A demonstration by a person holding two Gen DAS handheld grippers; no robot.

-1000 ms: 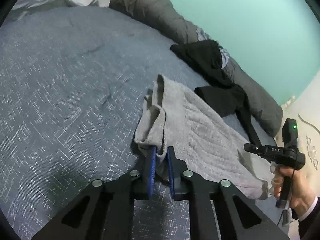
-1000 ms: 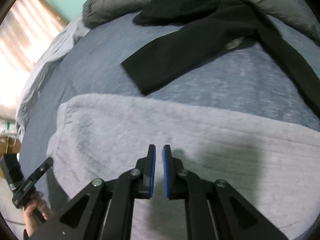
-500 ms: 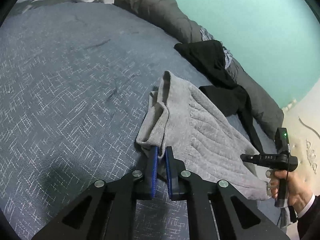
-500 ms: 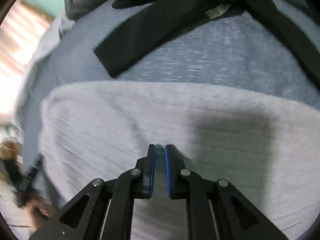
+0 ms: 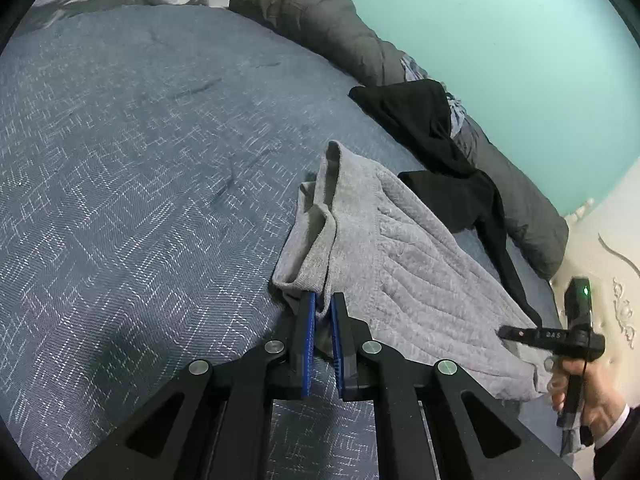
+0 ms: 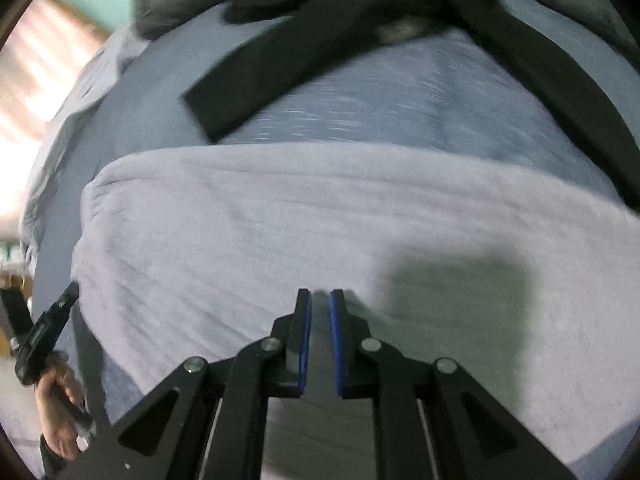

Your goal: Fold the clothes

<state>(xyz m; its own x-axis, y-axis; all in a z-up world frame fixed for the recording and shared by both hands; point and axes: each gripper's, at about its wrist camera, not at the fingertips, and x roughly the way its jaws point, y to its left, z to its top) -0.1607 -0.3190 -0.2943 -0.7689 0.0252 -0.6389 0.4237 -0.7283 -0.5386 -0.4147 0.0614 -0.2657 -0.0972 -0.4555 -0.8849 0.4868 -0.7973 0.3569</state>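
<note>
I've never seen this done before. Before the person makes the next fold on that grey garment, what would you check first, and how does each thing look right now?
1. Left gripper has hold of the grey garment: ok, a bunched corner sits pinched between its blue pads.
2. Right gripper has hold of the garment: not ok, it is over the cloth with nothing between its nearly shut jaws.
3. Garment lies flat: not ok, the edge near the left gripper is folded and rumpled.
4. Black garment is out of the way: cannot tell, it lies right against the grey one's far edge.
5. Room on the bedspread for folding: ok, a wide bare stretch beside the garment.
</note>
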